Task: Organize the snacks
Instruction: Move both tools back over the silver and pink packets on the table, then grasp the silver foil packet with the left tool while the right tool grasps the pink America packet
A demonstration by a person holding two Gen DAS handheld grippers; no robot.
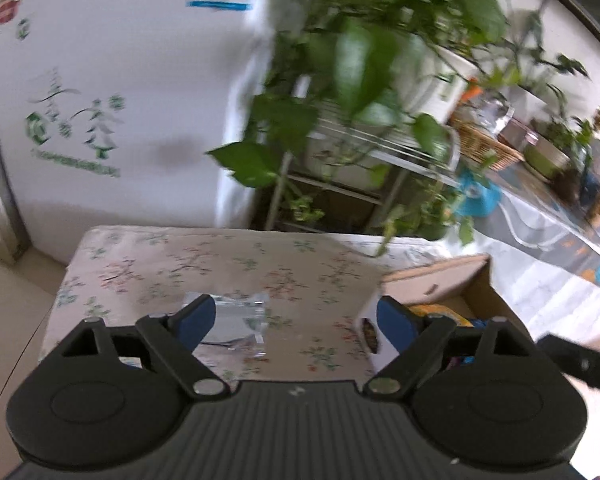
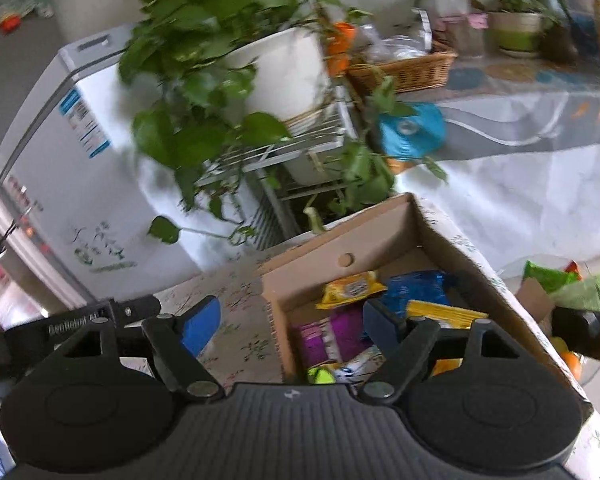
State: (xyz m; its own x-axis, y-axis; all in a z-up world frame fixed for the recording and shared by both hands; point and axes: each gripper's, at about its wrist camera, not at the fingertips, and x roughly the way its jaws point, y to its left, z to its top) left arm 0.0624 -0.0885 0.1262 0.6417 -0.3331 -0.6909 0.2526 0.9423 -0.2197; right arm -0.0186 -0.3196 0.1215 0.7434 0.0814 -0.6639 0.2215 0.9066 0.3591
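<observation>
A silvery snack packet (image 1: 236,326) lies on the flowered tablecloth (image 1: 204,264), just ahead of my left gripper (image 1: 296,320), closer to its left finger. That gripper is open and nothing sits between its pads. To its right stands a cardboard box (image 1: 440,280). In the right wrist view the same cardboard box (image 2: 340,236) holds several snack packs, among them a yellow one (image 2: 350,289), a blue one (image 2: 414,286) and a purple one (image 2: 328,338). My right gripper (image 2: 296,322) is open over the box's left wall, holding nothing.
A white fridge (image 1: 112,112) stands behind the table. A big potted plant (image 2: 236,72) on a wire rack (image 2: 284,152) hangs leaves over the table's far edge. A long covered table (image 2: 520,128) with a wicker basket (image 2: 408,68) and pots runs to the right.
</observation>
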